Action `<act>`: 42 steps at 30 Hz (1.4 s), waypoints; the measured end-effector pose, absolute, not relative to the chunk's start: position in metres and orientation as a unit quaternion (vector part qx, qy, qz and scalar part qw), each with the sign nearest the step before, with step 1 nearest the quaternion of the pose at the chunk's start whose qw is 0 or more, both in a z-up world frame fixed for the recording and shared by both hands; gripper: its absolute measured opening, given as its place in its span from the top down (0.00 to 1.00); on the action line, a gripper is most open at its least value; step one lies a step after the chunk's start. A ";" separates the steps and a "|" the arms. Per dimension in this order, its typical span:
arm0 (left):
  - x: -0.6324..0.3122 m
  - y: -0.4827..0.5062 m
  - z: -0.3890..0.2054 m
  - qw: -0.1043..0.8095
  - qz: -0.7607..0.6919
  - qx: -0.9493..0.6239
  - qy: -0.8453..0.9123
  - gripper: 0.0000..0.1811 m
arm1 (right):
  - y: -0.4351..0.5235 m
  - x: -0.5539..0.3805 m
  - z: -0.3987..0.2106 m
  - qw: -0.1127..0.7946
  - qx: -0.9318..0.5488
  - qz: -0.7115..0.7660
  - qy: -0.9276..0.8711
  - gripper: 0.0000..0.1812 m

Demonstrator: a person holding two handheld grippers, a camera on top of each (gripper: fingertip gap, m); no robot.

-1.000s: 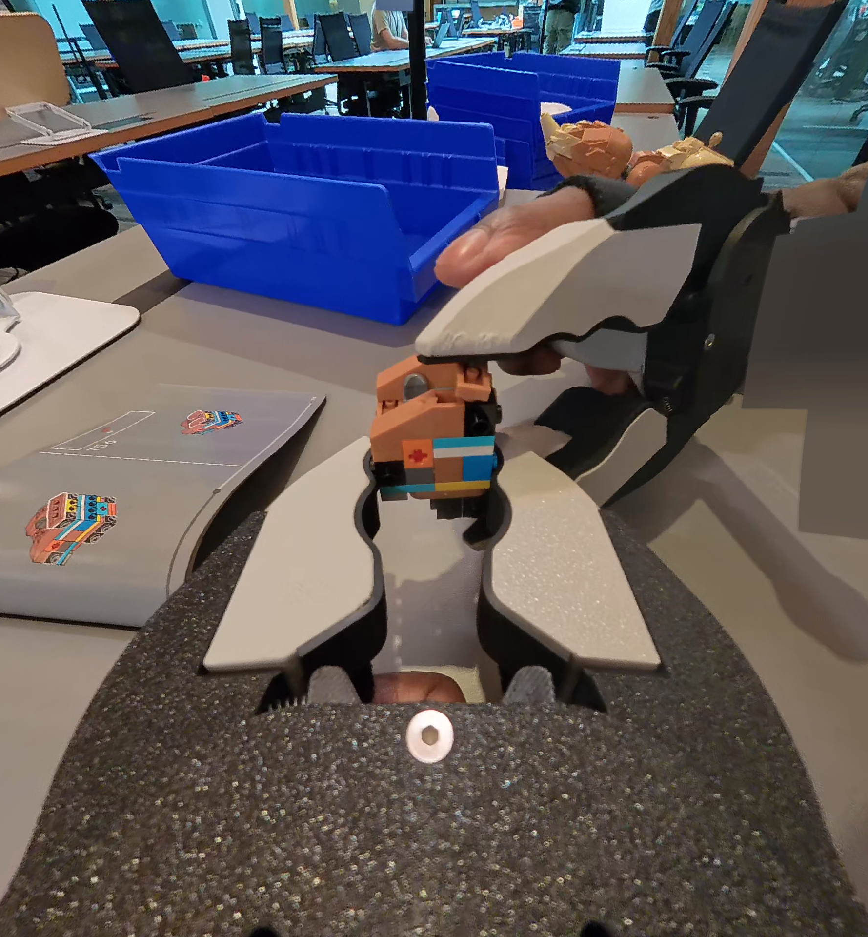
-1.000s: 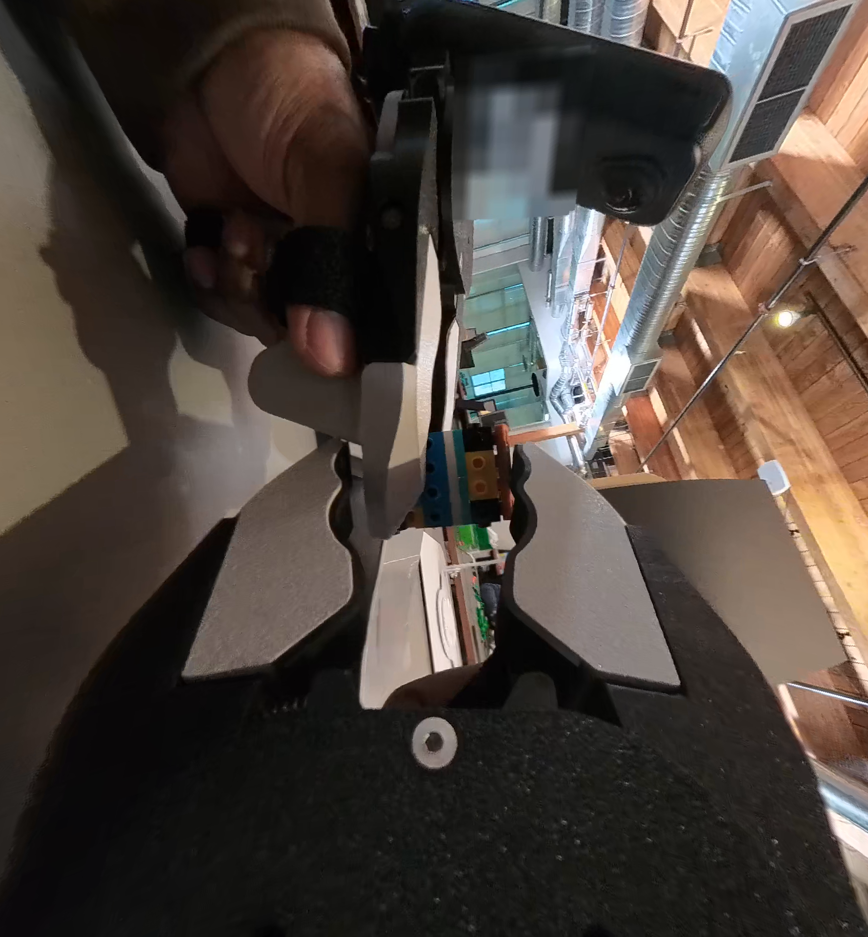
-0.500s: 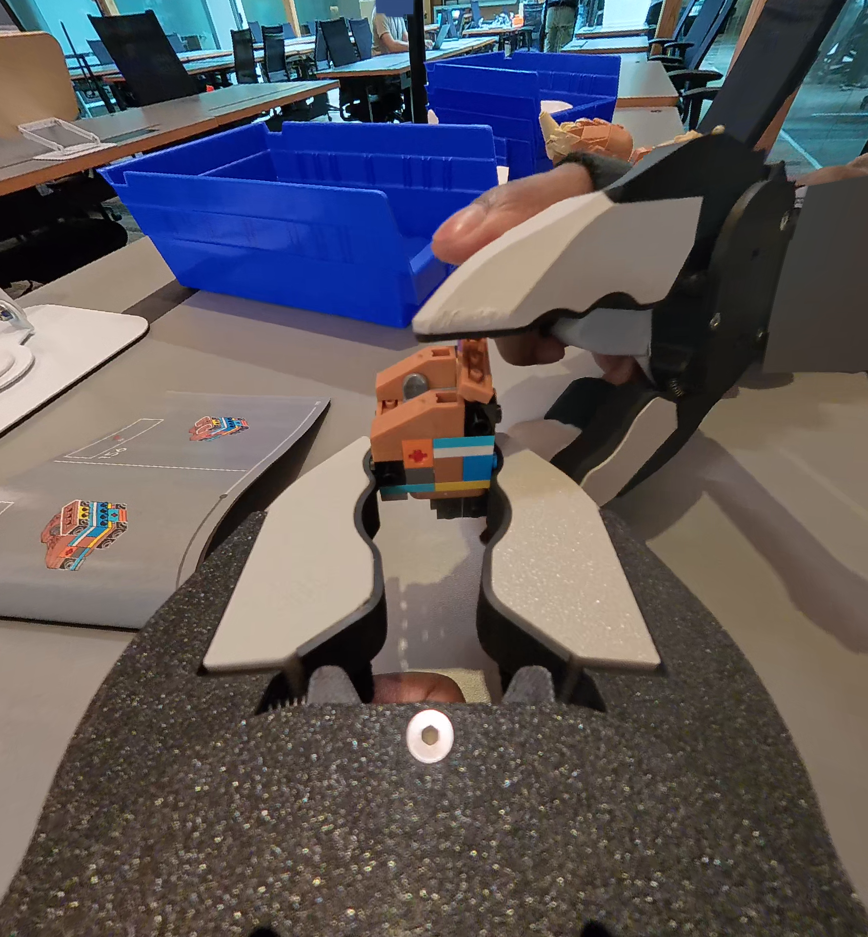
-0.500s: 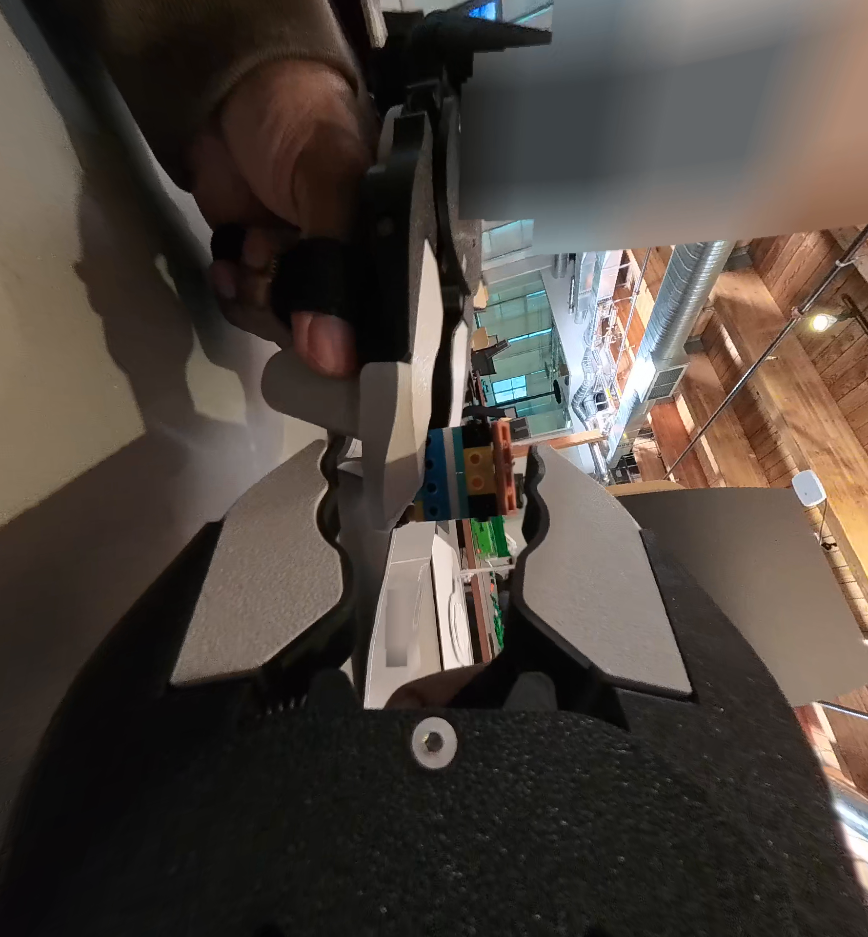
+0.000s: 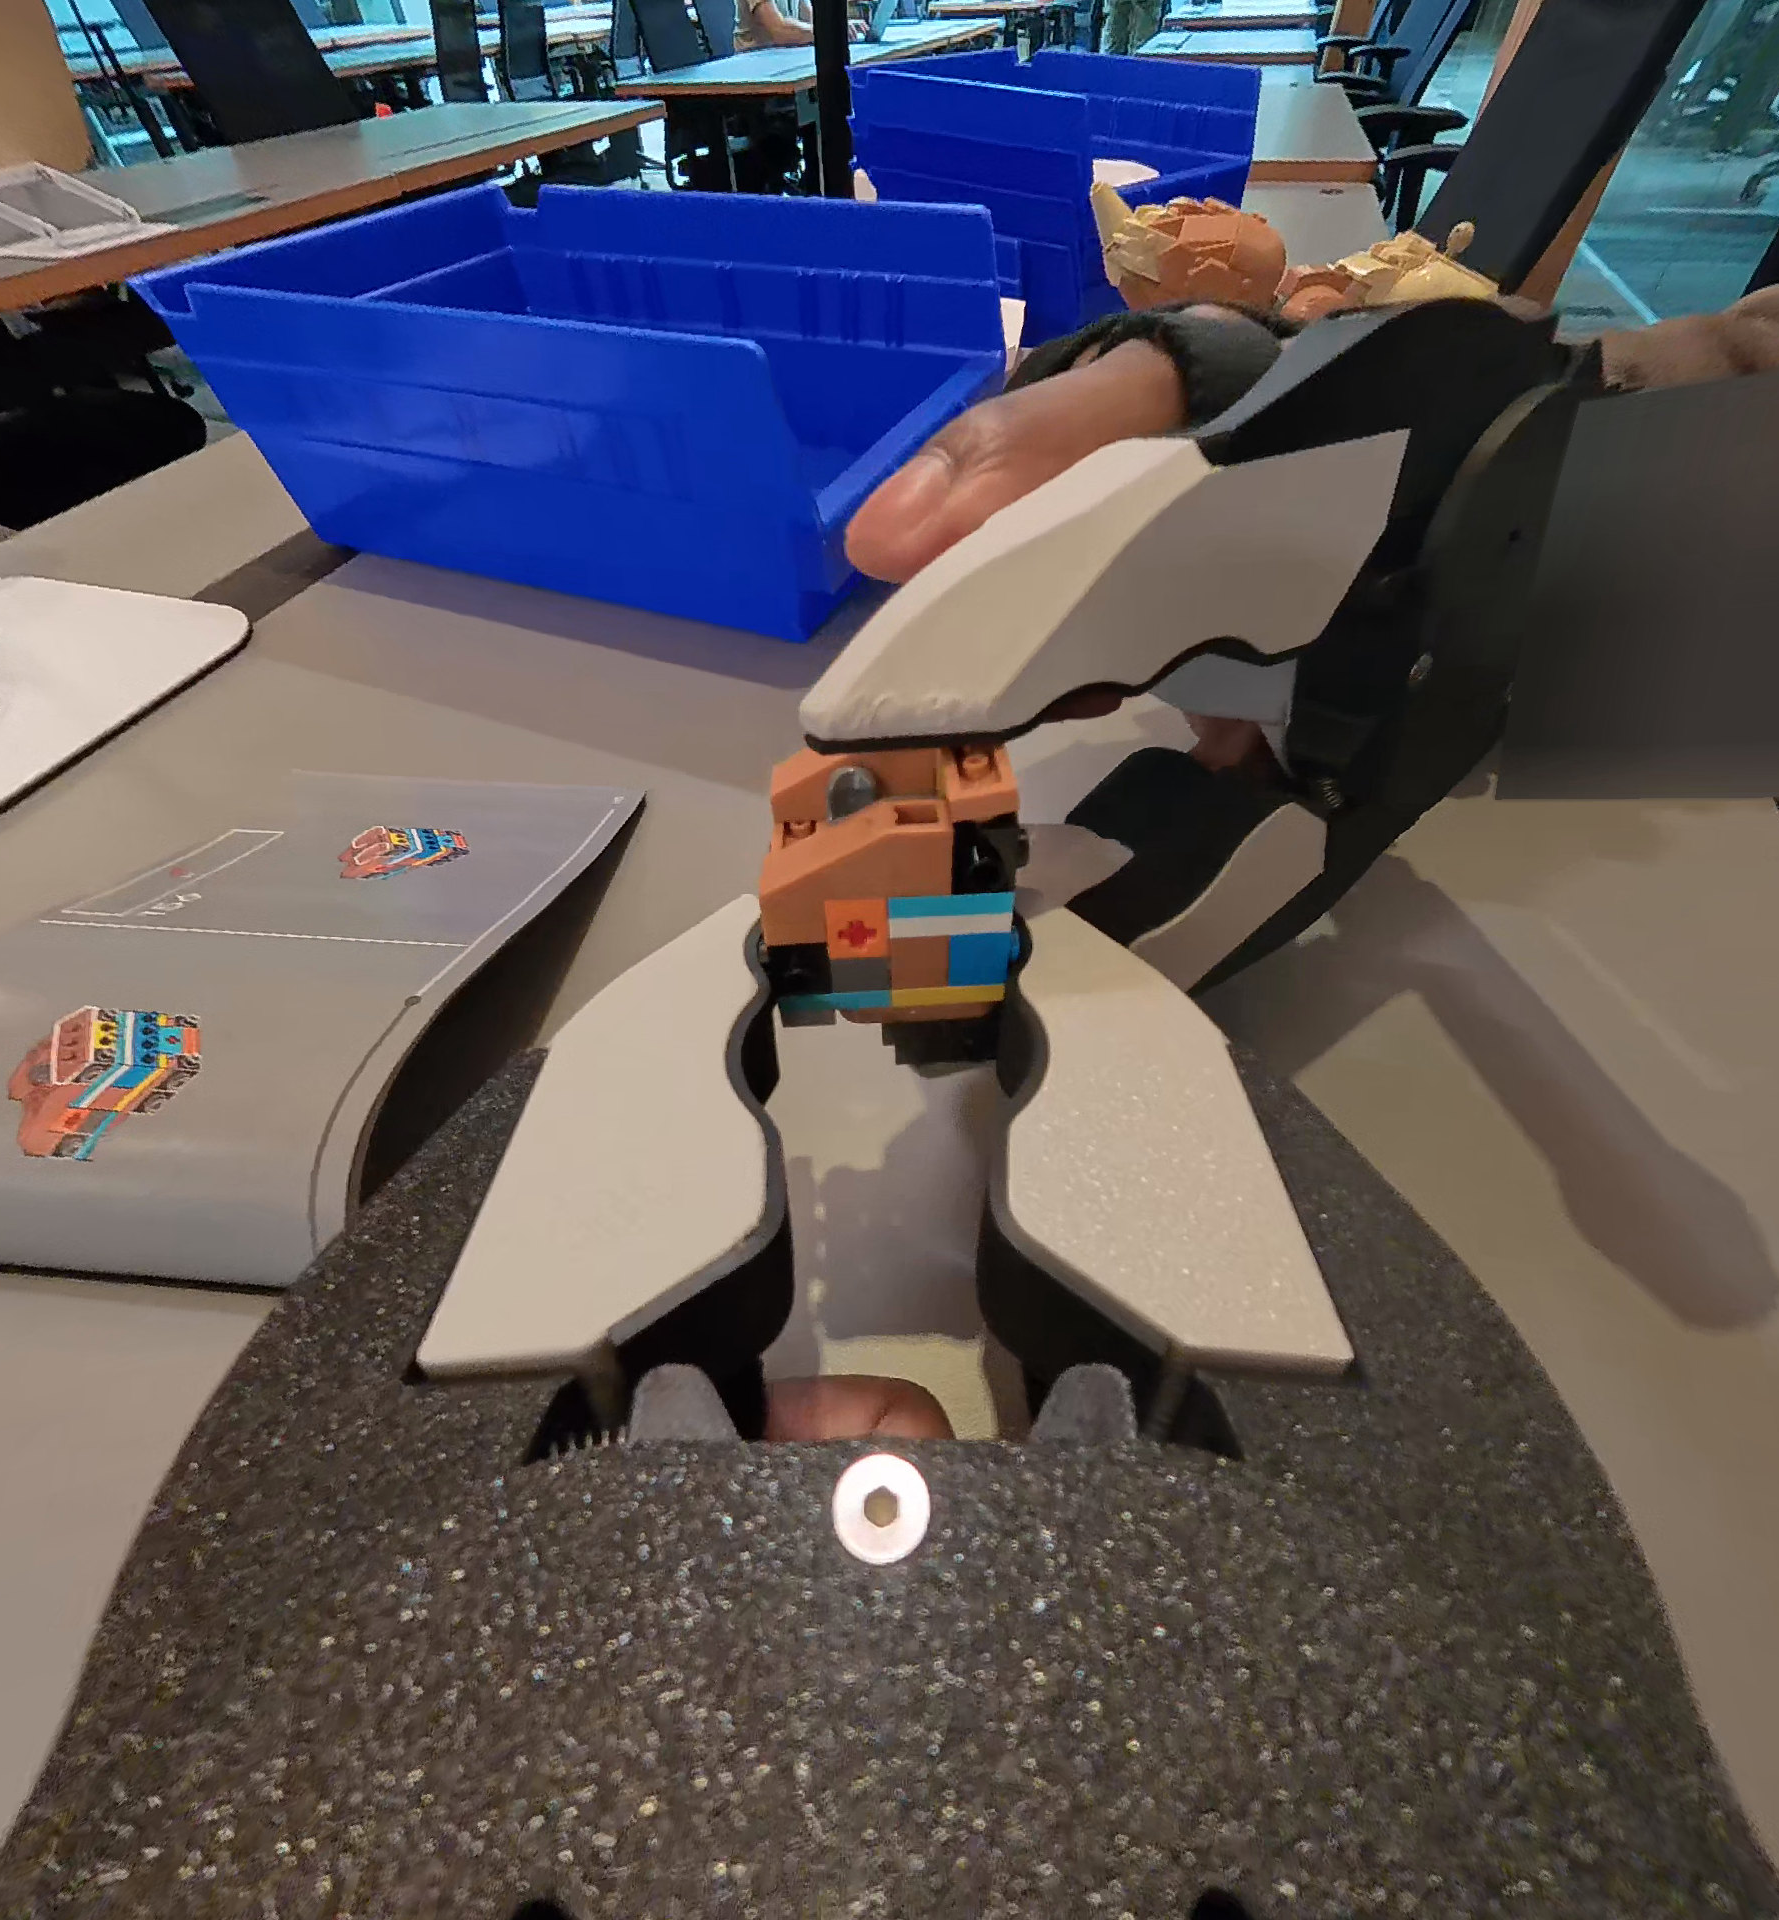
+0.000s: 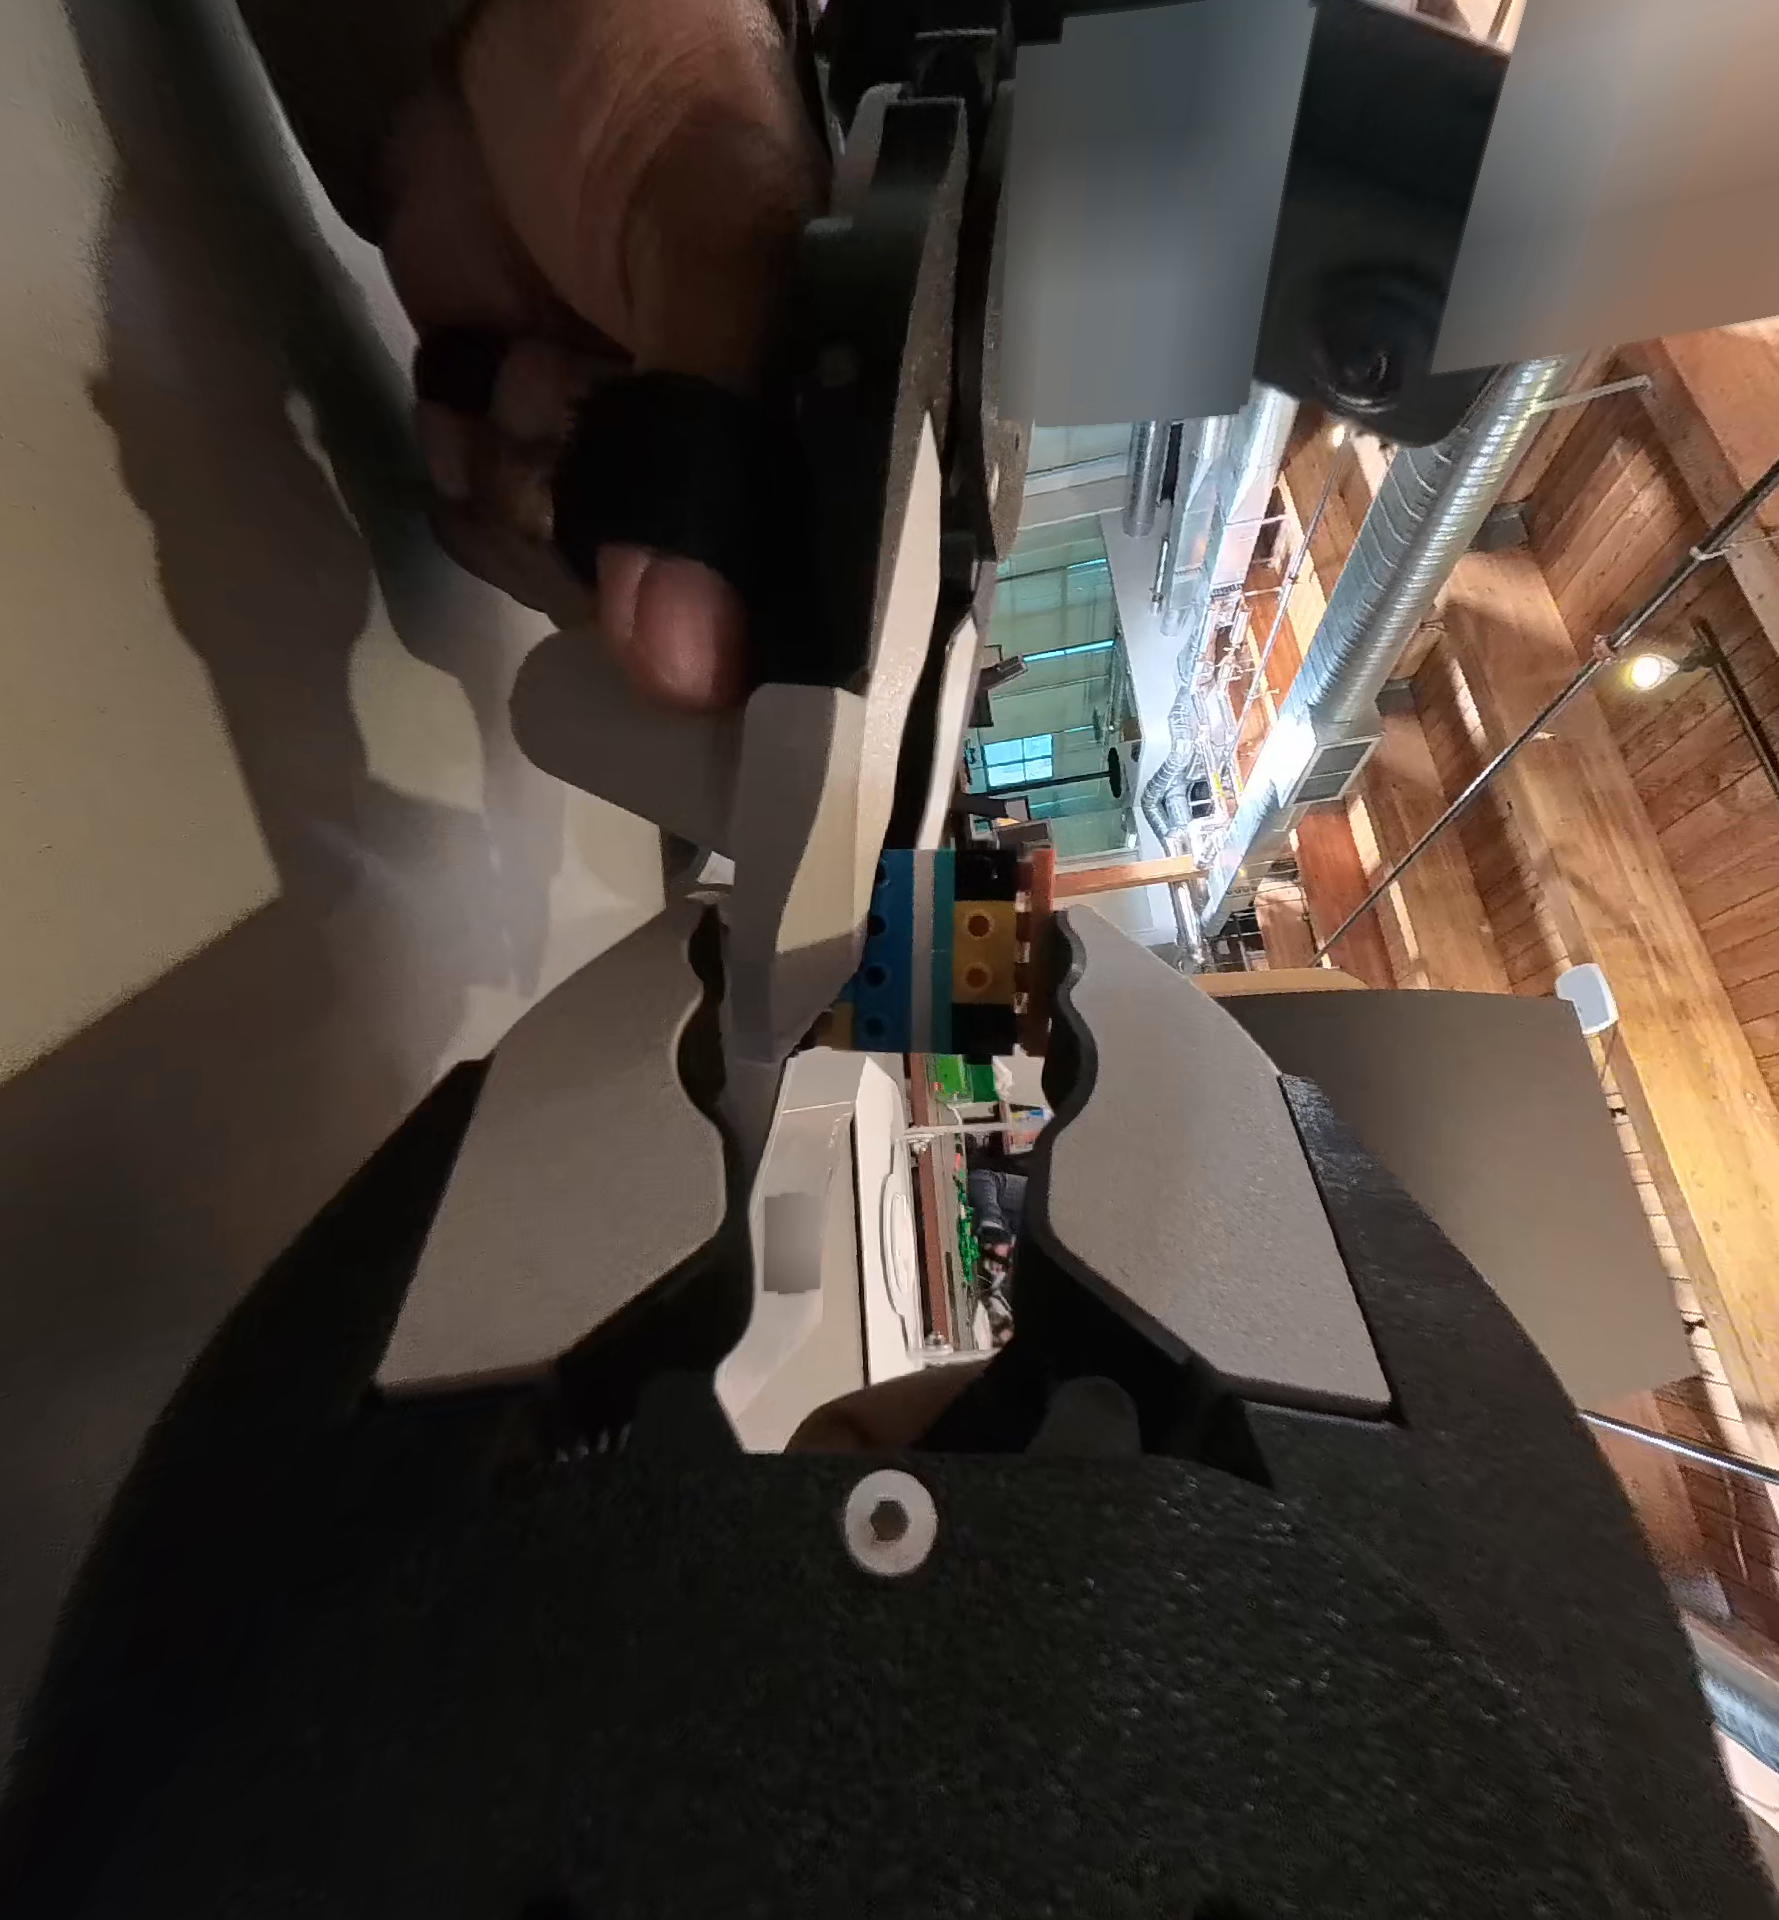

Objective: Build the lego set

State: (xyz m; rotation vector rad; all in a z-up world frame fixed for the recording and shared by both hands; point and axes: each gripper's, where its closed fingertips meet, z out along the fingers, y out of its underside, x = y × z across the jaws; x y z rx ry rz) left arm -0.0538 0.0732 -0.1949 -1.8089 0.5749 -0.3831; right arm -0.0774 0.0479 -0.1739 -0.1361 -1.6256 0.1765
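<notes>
Lego model (image 5: 890, 904): small blocky build, mostly orange-brown, with blue, white, teal and yellow bands, black parts beneath; hard glossy plastic, studs visible on top. Held off the desk (image 5: 1487, 1195), mid-air, between both grippers.

Left gripper (image 5: 890, 971): grey matte fingers with wavy inner edges, closed most of the way onto the model's lower sides; apparently serving as a vise, so that the build stays steady while pressed.

Right gripper (image 6: 895, 971): turned sideways, fingers partly closed across the model from top to underside, upper finger lying flat on the studs, lower finger passing below; judged to be pressing a top piece home. Thumb of the hand (image 5: 1010, 457) laid along the upper finger, likely for added force.

Instruction booklet (image 5: 241, 997): grey paper, open and curved, printed with pictures of the vehicle, flat on the desk, left of the grippers, within sight for reference.

Blue bin (image 5: 573, 416): rigid plastic, open-topped, beyond the booklet.

White pad (image 5: 85, 665): smooth, rounded corner, far left.
</notes>
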 end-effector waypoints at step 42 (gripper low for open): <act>-0.054 0.073 -0.197 0.546 -0.204 -0.788 0.199 0.78 | 0.049 -0.078 -0.174 0.680 -0.069 0.065 -0.727 0.70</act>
